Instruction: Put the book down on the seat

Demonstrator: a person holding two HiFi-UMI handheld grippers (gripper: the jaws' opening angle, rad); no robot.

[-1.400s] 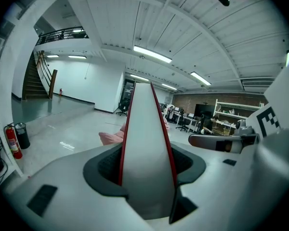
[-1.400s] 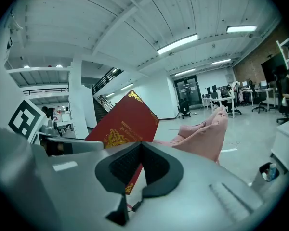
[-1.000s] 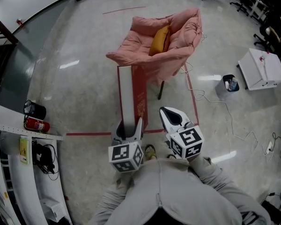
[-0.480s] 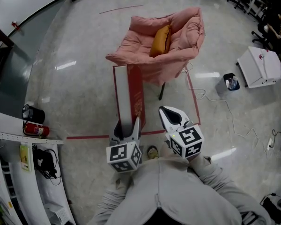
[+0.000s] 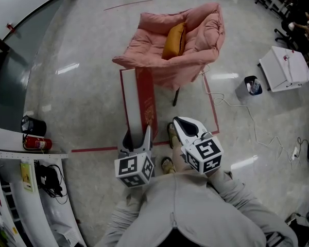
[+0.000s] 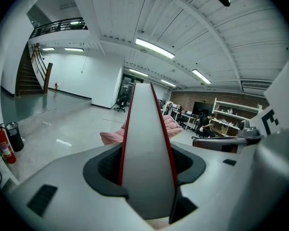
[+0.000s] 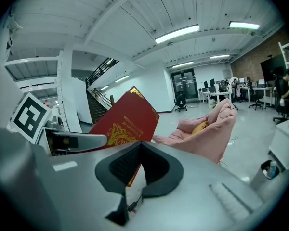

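Left gripper (image 5: 137, 138): jaws pinch the near end of the book (image 5: 138, 99). It's a tall red hardback held on edge, white page edge up, cover facing your right. In the left gripper view the page block fills the gap between the pads, so the hold looks deep and square.

Right gripper (image 5: 180, 122): jaws pressed together, nothing between them. It hangs just beside the book, not touching it.

The book is in the air over the floor, between you and the pink chair (image 5: 195, 60). Its far end reaches the chair's front lip in the head view, but it is not over the seat (image 5: 149, 48).

The step in hand looks like the carry to the chair.
- Step in until the whole book is above the seat, not just the tip.
- The orange cushion (image 5: 173, 41) stands against the back. Aim for the bare padding in front of it.
- Roll your wrist so a cover faces down, then lower the book flat.
- The padding looks soft and sloped. Spread the jaws only once the book lies on it, or it could slide off the front lip.
- A long book held by one end will likely sag, so nudge the far end with the right gripper if needed.
- Watch the cable (image 5: 221, 104) by the chair leg.
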